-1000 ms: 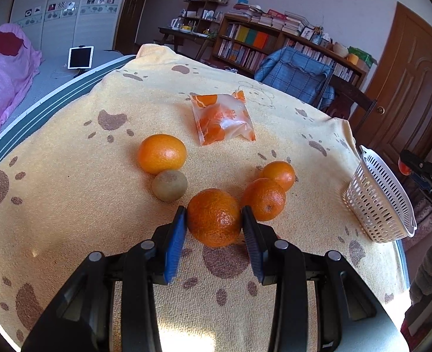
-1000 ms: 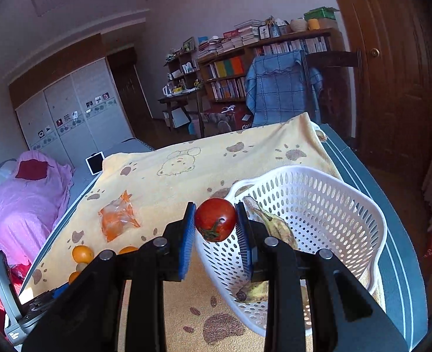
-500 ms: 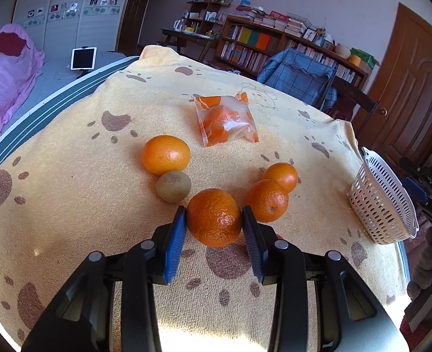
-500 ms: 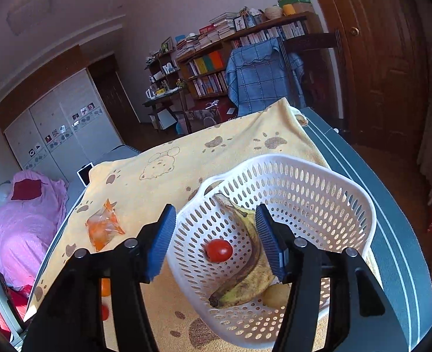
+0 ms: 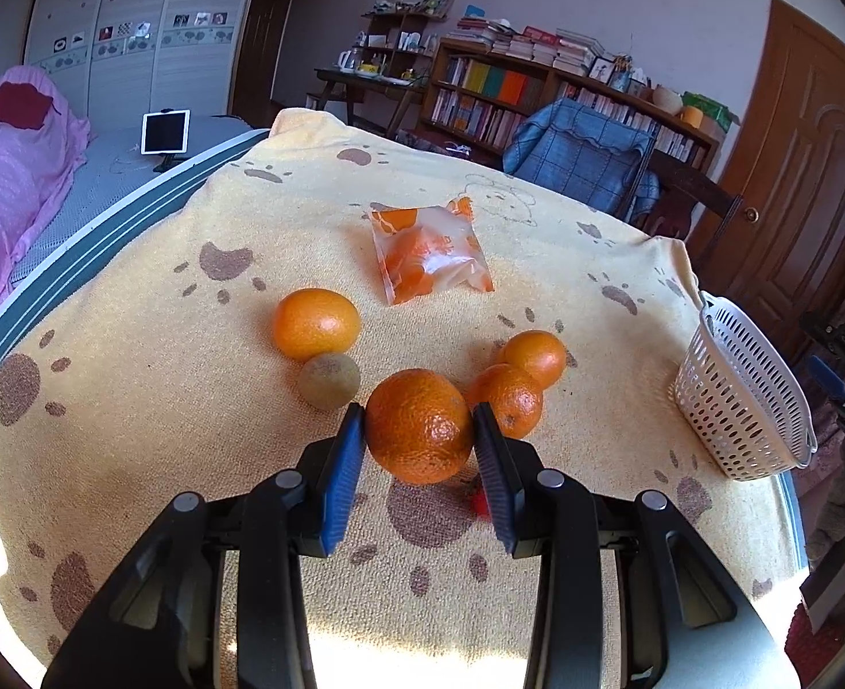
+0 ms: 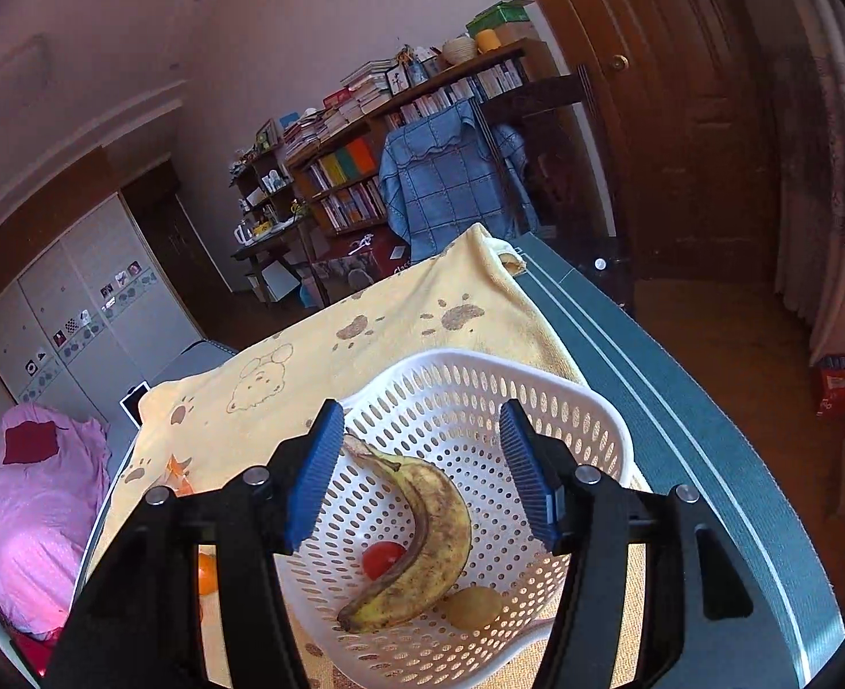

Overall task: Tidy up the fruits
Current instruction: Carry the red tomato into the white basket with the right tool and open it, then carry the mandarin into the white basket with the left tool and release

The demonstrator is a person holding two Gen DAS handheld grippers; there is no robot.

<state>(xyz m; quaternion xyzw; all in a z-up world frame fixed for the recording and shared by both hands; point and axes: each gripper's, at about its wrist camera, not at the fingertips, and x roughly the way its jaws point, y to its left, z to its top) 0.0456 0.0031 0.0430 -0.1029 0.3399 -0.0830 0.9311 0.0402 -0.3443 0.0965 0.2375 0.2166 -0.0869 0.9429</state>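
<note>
Now the white perforated basket [image 6: 537, 402] sits at the blanket's [image 5: 135, 373] edge, holding a brown-spotted banana [image 6: 422, 540], a kiwi [image 6: 473, 607] and a small red tomato [image 6: 382, 558]. Above it the right gripper [image 6: 422, 476] gapes empty, jaws just opened. The left gripper [image 5: 419, 448] clamps a dimpled orange [image 5: 419, 425].

the left gripper [image 5: 418, 448] points downward, its fingers [image 5: 342, 479] pressing on something held between them. the right gripper [image 6: 422, 473] tilts down, fingers [image 6: 313, 473] apart, holding nothing.
</note>
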